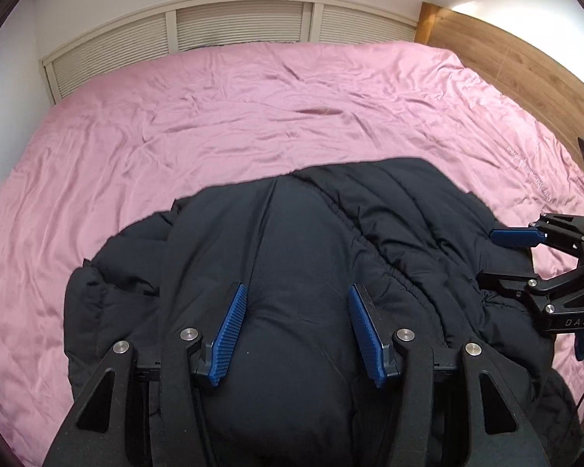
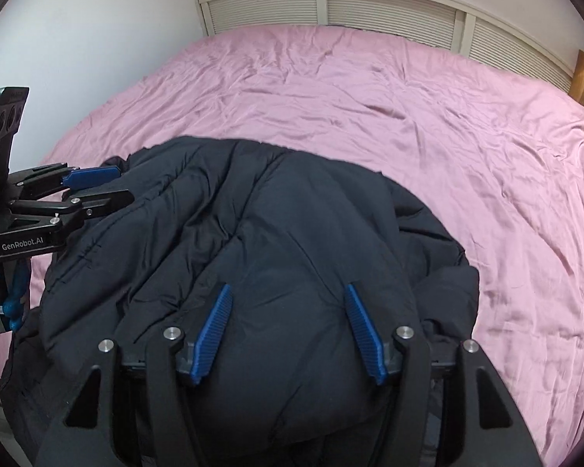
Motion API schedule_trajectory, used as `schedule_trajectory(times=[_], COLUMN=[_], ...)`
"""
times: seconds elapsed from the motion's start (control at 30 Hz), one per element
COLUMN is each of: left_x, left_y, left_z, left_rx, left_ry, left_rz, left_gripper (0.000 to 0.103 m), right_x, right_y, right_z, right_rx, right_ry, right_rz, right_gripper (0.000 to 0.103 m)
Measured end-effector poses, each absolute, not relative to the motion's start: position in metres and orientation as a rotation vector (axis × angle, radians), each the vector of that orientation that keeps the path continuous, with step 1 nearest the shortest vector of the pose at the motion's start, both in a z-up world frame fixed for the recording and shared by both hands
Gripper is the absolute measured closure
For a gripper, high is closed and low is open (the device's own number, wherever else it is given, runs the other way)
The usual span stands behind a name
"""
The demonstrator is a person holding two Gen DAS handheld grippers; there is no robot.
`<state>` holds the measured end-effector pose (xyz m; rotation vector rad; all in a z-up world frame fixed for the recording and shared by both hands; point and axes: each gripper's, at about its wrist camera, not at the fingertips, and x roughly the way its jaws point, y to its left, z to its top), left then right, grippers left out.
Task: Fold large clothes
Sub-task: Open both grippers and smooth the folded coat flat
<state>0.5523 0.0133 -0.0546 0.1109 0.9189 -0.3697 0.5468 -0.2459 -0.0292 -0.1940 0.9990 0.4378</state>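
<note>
Black coat (image 1: 299,257) lies bundled at six o'clock on the pink bed (image 1: 253,116), folding apparently near complete; left gripper (image 1: 298,334) and right gripper (image 2: 288,334) both spread, holding nothing.

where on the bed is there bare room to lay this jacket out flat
Bare pink sheet runs from the black puffer jacket up to the slatted panels at the far side, and out to the wooden board. It is crowded at the near edge, where the jacket lies bunched under the open left gripper and right gripper.

Beyond the black padded coat (image 1: 315,241), your path across the pink bedspread (image 1: 214,116) is open; louvred panels (image 1: 237,25) bound it.
</note>
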Motion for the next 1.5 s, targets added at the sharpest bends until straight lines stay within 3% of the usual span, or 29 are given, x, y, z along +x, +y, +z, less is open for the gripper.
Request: schedule_trajectory(times=[0.4,0.87,1.1,1.5], left_x=[0.524,0.509,0.493,0.486], left_y=[0.013,0.014,0.011,0.008], left_z=[-0.109,-0.081,-0.057,-0.119], left_rx=[0.169,0.166,0.139,0.201], left_ry=[0.872,0.873,0.842,0.935], left_rz=[-0.286,-0.271,-0.292,-0.275], left_gripper=[0.046,0.040,0.033,0.030], right_x=[0.542,0.526,0.496,0.506], right_y=[-0.239,-0.236,-0.231,-0.226], right_z=[-0.103,-0.060,-0.024,-0.097], right_rx=[-0.287,-0.244,-0.205,-0.284], right_ry=[1.067,1.043,0.978,1.054], right_rz=[0.405,0.390,0.457,0.445], right_gripper=[0.041,0.041,0.041,0.036])
